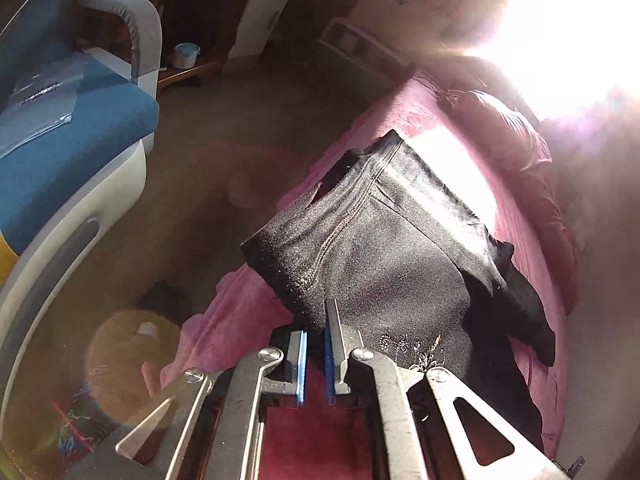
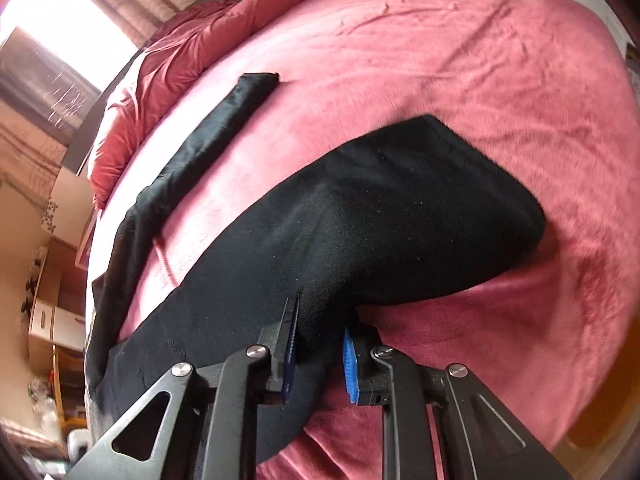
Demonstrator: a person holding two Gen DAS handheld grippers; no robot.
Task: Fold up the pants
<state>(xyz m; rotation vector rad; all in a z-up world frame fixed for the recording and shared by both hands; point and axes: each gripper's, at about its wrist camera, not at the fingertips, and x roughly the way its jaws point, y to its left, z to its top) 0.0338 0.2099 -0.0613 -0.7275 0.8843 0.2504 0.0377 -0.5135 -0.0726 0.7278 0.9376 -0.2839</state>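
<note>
On the pink bed (image 2: 440, 60), black pants (image 1: 380, 248), both grippers clamped on fabric, blue armchair (image 1: 80, 128) only in left view

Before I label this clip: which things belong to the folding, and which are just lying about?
Job: black pants, left gripper, right gripper, pink bed cover.
Lying about: blue chair, small pot, pillow.

One pair of pants (image 2: 360, 216), two tools, one bed (image 2: 480, 60), one armchair (image 1: 72, 128).
</note>
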